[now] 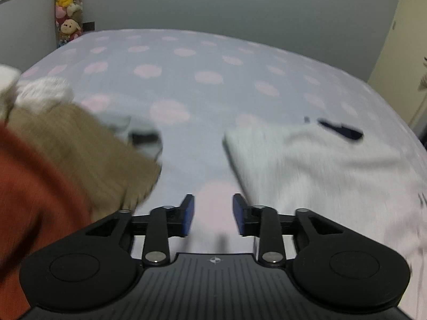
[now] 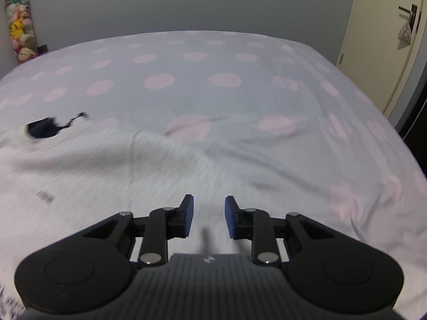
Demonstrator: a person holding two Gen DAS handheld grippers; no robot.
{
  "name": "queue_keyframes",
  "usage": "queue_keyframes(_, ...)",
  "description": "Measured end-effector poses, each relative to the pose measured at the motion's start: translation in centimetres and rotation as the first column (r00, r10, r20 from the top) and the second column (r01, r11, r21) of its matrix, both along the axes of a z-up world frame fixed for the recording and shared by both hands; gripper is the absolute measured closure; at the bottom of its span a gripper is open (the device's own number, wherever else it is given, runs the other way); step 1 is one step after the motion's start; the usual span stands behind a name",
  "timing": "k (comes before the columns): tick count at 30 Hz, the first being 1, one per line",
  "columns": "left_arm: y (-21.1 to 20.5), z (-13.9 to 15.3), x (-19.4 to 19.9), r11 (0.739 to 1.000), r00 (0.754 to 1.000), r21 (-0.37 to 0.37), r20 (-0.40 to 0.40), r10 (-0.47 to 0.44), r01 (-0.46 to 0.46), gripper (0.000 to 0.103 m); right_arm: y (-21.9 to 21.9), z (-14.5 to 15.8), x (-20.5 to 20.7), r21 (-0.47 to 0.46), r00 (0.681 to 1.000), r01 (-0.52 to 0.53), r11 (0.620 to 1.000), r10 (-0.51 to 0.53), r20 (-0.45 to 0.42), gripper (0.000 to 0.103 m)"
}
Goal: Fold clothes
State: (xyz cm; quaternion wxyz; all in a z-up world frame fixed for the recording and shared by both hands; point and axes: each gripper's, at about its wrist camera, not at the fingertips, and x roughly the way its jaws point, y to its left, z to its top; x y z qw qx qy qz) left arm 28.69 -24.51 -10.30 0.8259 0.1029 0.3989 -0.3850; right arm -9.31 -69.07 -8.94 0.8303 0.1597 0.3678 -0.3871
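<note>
- I'm looking at a pale grey garment (image 2: 112,165), soft with a fine heathered knit, lying flat on the bed; it has a dark navy neck lining (image 2: 42,130) at its far edge, a seam down the cloth and a small dark print I can't read through the blur.
- From my left wrist view the same garment (image 1: 315,165) shows a straight folded edge on its near-left side.
- Left of the garment there's a heap: a tan ribbed knit (image 1: 88,149), a rust-red cloth (image 1: 34,186) and something white and fluffy (image 1: 42,93) beyond them.
- The bed sheet (image 2: 213,61) is smooth pale grey with big pink dots, a few creases right of the garment.
- Beyond the garment I see a plain grey wall (image 2: 186,2); far left of it a column of plush toys (image 1: 68,8), far right a cream door (image 2: 384,42).
- My left gripper (image 1: 213,212) hangs over bare sheet just left of the garment's folded edge, jaws parted about halfway, nothing between the blue pads (image 1: 188,216).
- My right gripper (image 2: 209,214) hangs over the garment itself, near its right part, jaws parted a bit narrower, nothing clamped; whether the tips brush the cloth I can't tell.
</note>
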Motion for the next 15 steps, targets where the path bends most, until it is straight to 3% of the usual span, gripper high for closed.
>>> queue_keyframes(7,2.0,-2.4,-3.2,1.0,1.0,0.029,-0.029,-0.003,0.004,0.065,4.5,0.8,-5.6,0.135,0.996,0.029,0.99,-0.04,0.081,0.07)
queue_keyframes(12,1.9,-4.1,-3.6,0.999,0.997,0.026,-0.066,0.037,-0.035,0.065,5.4,-1.9,-7.9,0.316,0.979,0.051,0.947,-0.11,0.171,0.07)
queue_keyframes(15,1.8,-4.5,-3.7,0.998,0.995,0.01,-0.076,0.067,-0.066,0.065,4.4,-3.7,-8.2,0.403,0.95,0.092,0.91,-0.202,0.239,0.067)
